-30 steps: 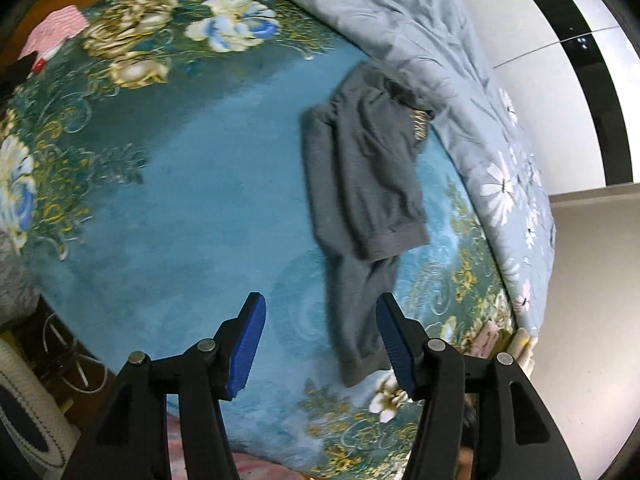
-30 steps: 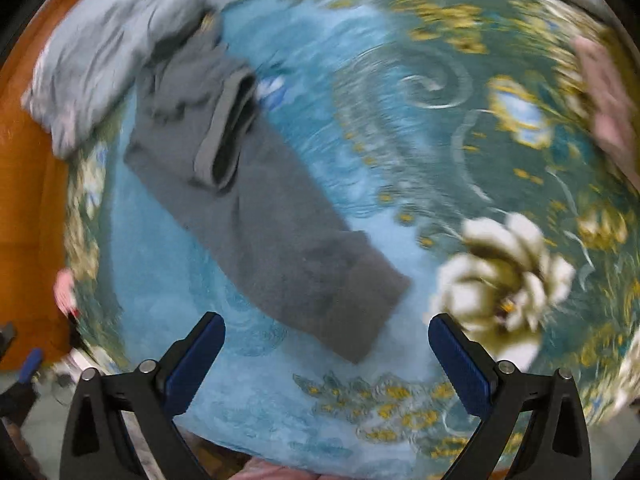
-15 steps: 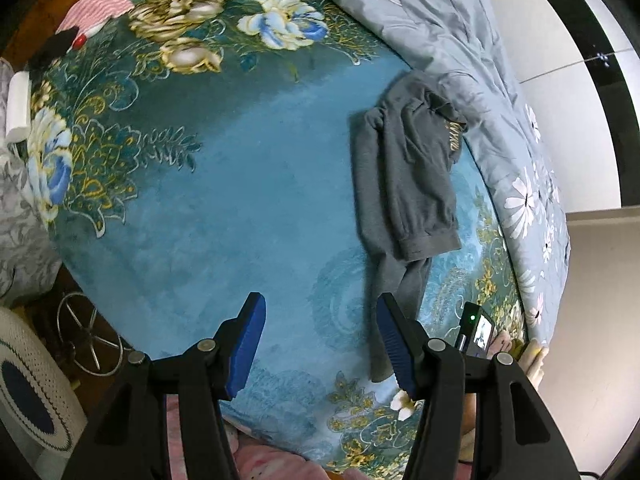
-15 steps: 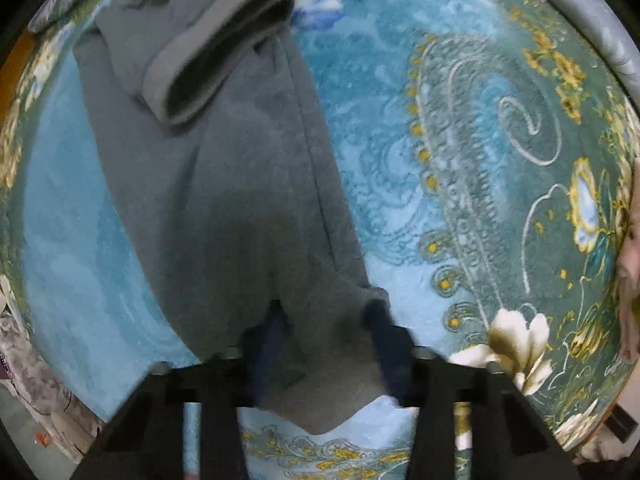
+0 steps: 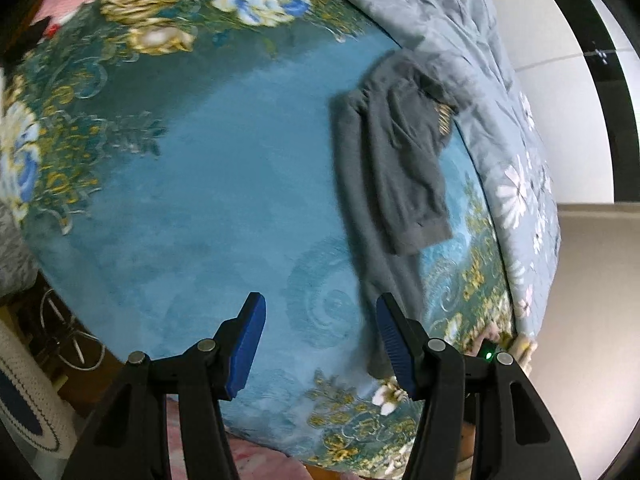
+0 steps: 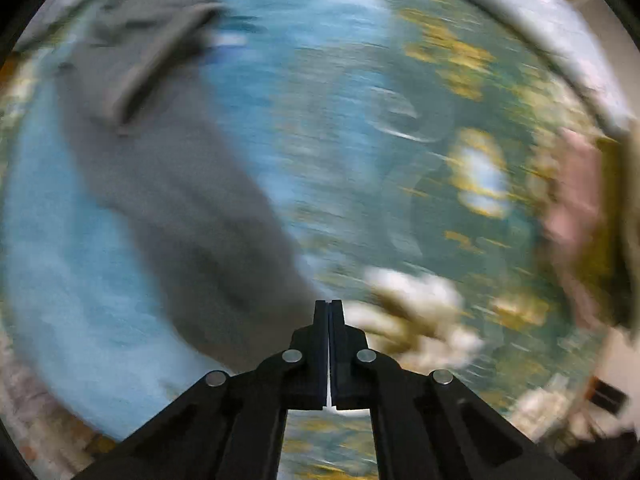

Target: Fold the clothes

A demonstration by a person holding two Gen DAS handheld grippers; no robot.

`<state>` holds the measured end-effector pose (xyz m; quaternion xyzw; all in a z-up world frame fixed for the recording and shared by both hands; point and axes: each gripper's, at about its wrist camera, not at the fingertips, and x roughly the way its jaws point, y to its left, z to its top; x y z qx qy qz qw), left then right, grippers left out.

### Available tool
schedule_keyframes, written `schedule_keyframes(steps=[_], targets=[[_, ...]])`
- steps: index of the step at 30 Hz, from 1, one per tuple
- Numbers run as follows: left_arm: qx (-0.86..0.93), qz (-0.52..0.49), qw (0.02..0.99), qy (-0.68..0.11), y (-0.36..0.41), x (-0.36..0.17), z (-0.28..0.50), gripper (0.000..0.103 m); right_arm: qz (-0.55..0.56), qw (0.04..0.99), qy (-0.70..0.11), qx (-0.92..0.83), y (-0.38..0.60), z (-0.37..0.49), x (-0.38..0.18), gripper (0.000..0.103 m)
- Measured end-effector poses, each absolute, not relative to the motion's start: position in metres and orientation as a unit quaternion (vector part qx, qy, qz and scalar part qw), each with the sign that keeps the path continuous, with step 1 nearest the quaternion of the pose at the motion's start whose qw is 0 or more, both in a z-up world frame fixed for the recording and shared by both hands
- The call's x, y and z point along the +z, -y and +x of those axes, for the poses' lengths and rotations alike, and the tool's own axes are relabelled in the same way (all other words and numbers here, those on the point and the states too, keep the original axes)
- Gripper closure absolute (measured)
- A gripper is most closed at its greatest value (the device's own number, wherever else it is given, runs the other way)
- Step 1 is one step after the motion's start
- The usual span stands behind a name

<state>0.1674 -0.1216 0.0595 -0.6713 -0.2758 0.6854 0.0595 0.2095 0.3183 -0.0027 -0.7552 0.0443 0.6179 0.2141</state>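
A blue floral bedspread (image 5: 200, 200) covers the bed, with a grey flowered quilt (image 5: 460, 20) heaped along its far right side. Grey trousers (image 5: 384, 184) lie lengthwise on the right part of the bedspread, one leg folded back over the other, the waist touching the quilt. The left gripper (image 5: 320, 336) hovers near the trouser hem, its fingers apart. In the blurred right wrist view, the right gripper (image 6: 329, 312) has its fingers pressed together beside the hem; whether cloth is pinched cannot be told.

Trousers (image 5: 384, 184) on the bedspread (image 5: 208, 184) near its right edge, alongside a quilt (image 5: 472, 64) at that edge.
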Motion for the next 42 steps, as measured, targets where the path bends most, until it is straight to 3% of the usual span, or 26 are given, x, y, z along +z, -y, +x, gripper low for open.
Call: schedule_keyframes(steps=[5,12,17,24,29,30,32,33,35,36,38,40,42], targets=[[0.675,-0.682,0.107,0.259,0.09,0.054,0.147,0.044,-0.746,0.316,-0.126,0.573,-0.391,0.275,0.016,0.103],[0.671,-0.703,0.16,0.17,0.015,0.033,0.112,0.041,-0.695,0.323,-0.228,0.6,-0.378,0.292,0.045,0.103],[0.682,-0.697,0.222,0.02,-0.074,0.012,0.084,0.031,-0.686,0.296,-0.253,0.615,-0.348,0.264,0.05,0.1],[0.681,-0.636,0.268,-0.245,-0.184,-0.042,0.082,0.031,-0.7,0.28,-0.243,0.611,-0.331,0.265,0.046,0.1],[0.663,-0.552,0.265,-0.43,-0.217,-0.088,0.094,0.033,-0.71,0.299,-0.262,0.581,-0.333,0.286,0.041,0.1],[0.664,-0.55,0.261,-0.434,-0.214,-0.09,0.089,0.038,-0.712,0.3,-0.263,0.577,-0.332,0.288,0.039,0.1],[0.667,-0.548,0.253,-0.438,-0.209,-0.093,0.079,0.072,-0.714,0.299,-0.267,0.574,-0.33,0.289,0.036,0.1],[0.672,-0.559,0.247,-0.418,-0.203,-0.093,0.072,0.073,-0.714,0.297,-0.27,0.573,-0.33,0.288,0.034,0.1],[0.703,-0.565,0.226,-0.369,-0.182,-0.078,0.054,0.089,-0.714,0.291,-0.279,0.573,-0.327,0.282,0.028,0.099],[0.718,-0.566,0.214,-0.344,-0.171,-0.07,0.044,0.09,-0.713,0.287,-0.285,0.573,-0.325,0.279,0.024,0.098],[0.75,-0.57,0.183,-0.28,-0.139,-0.048,0.02,0.091,-0.708,0.272,-0.299,0.579,-0.321,0.268,0.016,0.087],[0.776,-0.577,0.141,-0.211,-0.099,-0.028,-0.006,0.092,-0.699,0.254,-0.319,0.588,-0.314,0.257,0.007,0.043],[0.791,-0.587,0.098,-0.141,-0.056,-0.013,-0.031,0.092,-0.689,0.237,-0.342,0.593,-0.308,0.247,-0.002,0.034]])
